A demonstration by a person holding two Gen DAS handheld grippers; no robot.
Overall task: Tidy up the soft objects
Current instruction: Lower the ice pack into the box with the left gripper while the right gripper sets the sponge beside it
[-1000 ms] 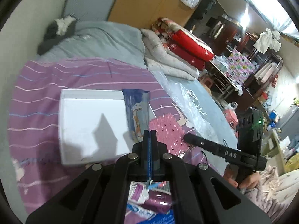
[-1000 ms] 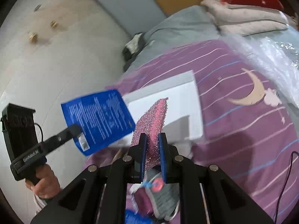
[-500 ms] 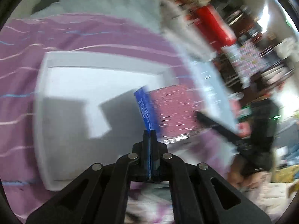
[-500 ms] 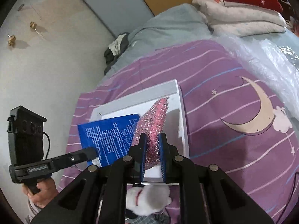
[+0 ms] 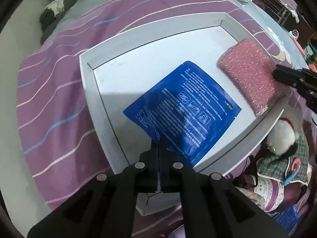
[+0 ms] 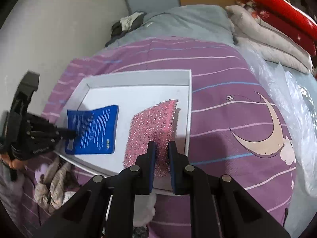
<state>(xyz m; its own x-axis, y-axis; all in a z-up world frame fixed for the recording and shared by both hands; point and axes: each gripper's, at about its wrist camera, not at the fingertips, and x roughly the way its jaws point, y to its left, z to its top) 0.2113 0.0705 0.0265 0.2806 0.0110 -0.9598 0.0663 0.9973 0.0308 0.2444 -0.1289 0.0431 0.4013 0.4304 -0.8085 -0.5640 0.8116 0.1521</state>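
Now both items have come down into the white tray, the left gripper just opening off the blue pouch while the right gripper still pinches the pink sponge, so release is next.

The blue pouch carries dense white print in many lines, far too small to read, and three square white pictograms in a row, each with a line drawing I cannot make out. Near one corner of it sits a tiny green round mark beside a short word, unreadable. In the right wrist view the same pouch shows a pale rectangular patch at a lower corner, nothing legible in it. On the left tool a small white lettered line runs along the body, blurred. A round printed emblem shows on a purple-and-white package, not readable.
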